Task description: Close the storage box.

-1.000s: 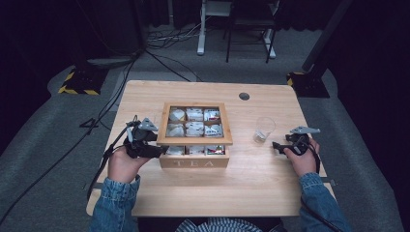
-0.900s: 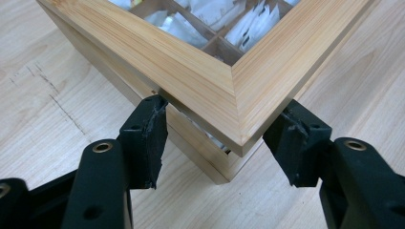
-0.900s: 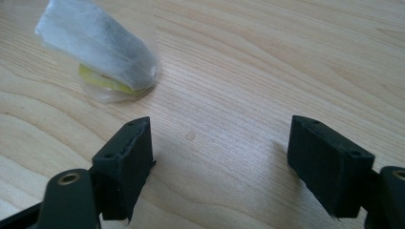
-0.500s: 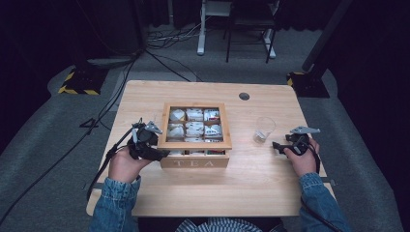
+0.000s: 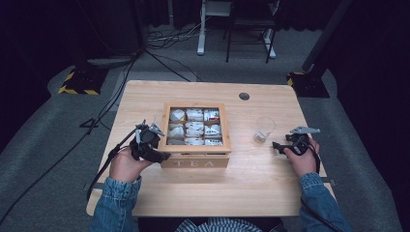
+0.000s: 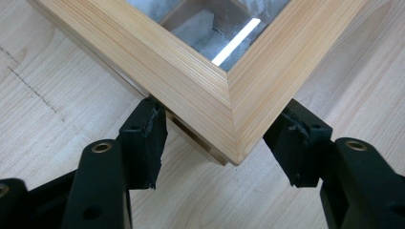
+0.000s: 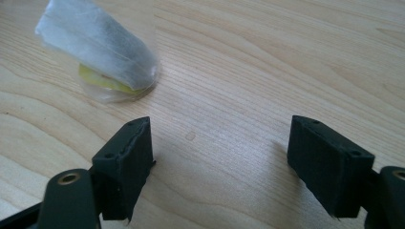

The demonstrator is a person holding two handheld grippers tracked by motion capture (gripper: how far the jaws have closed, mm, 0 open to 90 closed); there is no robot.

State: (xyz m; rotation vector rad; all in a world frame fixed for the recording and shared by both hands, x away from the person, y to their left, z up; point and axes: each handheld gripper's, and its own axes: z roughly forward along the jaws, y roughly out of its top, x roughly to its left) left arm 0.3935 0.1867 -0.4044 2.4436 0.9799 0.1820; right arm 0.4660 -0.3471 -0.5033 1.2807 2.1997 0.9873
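A wooden tea box [image 5: 195, 157] marked TEA stands mid-table, its windowed lid down over several tea bags [image 5: 195, 128]. My left gripper [image 5: 162, 155] is at the box's front-left corner. In the left gripper view that lid corner [image 6: 224, 95] sits between the jaws of the open left gripper [image 6: 222, 131], with both pads close against the lid's two sides. To the right, a clear cup [image 5: 264, 129] holds something white and yellowish. My right gripper [image 5: 276, 146] rests just right of it. In the right gripper view the open right gripper [image 7: 219, 157] has only bare table between its jaws, the cup [image 7: 102, 52] at upper left.
The wooden table [image 5: 203, 193] has a round cable hole [image 5: 244, 96] at the back right. Cables [image 5: 104, 164] trail off the left edge from my left gripper. Bare tabletop lies in front of the box and between the box and the cup.
My left gripper has slid right, up to the box's front-left corner. The right gripper and the cup have stayed put.
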